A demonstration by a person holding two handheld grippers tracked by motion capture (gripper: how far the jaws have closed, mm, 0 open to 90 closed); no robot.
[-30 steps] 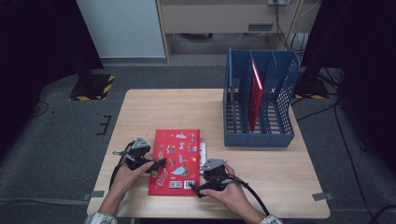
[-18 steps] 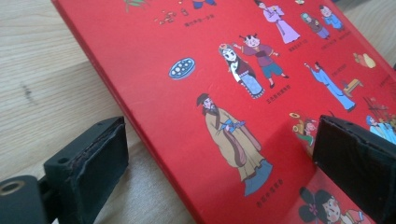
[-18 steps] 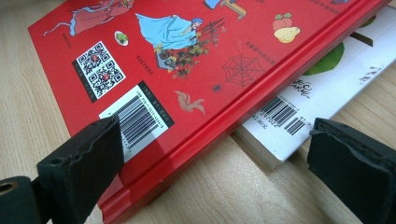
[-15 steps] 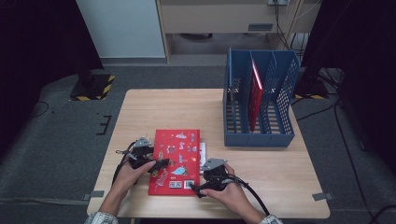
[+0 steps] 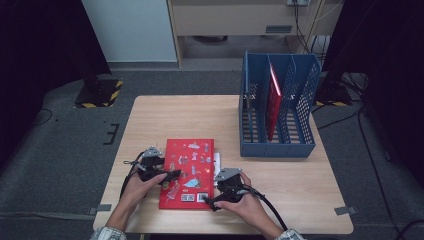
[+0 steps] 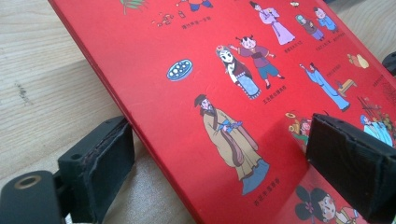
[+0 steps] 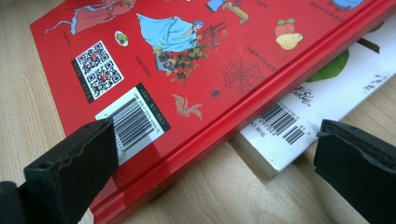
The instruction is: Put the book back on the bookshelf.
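**Red book pickup — both grippers staged at the edges**

Red book (image 5: 188, 172) flat on table (image 5: 210, 115), near edge, 6 o'clock from table centre. Left gripper (image 5: 170, 175) at book's 9 o'clock edge, jaws apart, straddling that edge in left gripper view: one pad (image 6: 100, 168) low beside the table, other pad (image 6: 350, 163) over the cover. Edge looks slightly raised off the wood there. Right gripper (image 5: 214, 202) at book's 5 o'clock corner, jaws apart, nothing clamped; one pad (image 7: 74, 168) over the barcode corner, other pad (image 7: 359, 172) beyond the spine.

Probably best: slide lower left pad fully under the lifted edge before closing, bite well onto the cover, not just the lip. Hardcover likely stiff, glossy, prone to slip — squeeze firm, lift level.

Obstacle: white book (image 7: 317, 100) tucked beneath, poking out past the spine at 3 o'clock. Risk of right jaws catching both books together; aim for red spine alone.

Elsewhere: blue file rack (image 5: 278, 107) at 1 o'clock, well apart, another red book (image 5: 273, 95) upright in a middle slot. Path toward rack open.
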